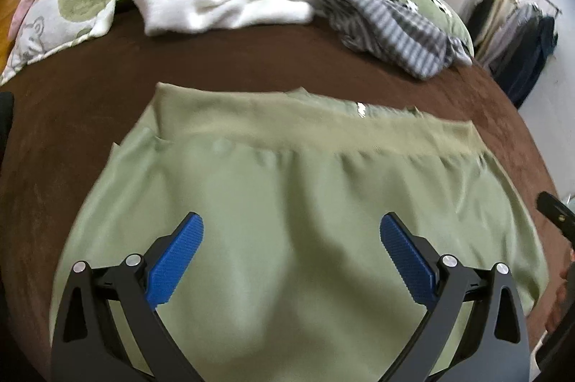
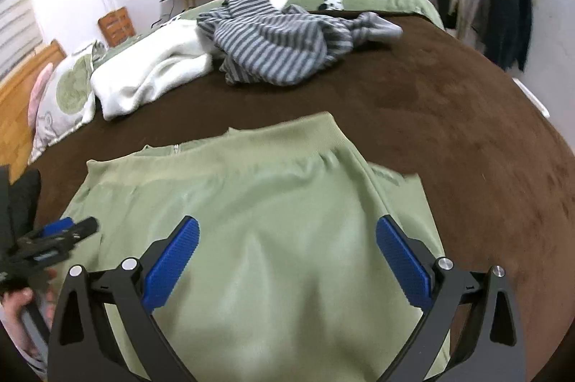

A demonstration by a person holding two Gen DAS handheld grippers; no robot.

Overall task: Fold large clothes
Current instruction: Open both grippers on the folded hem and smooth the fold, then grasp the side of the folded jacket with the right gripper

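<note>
Jaws of the left gripper (image 1: 291, 231) and right gripper (image 2: 287, 233) gape wide, holding nothing, both poised above the green garment (image 1: 287, 202) spread flat on the brown bed (image 1: 251, 62)

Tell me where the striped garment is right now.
The striped garment lies crumpled at the far side of the brown bedspread, right of the white blanket, beyond the green garment.
</note>
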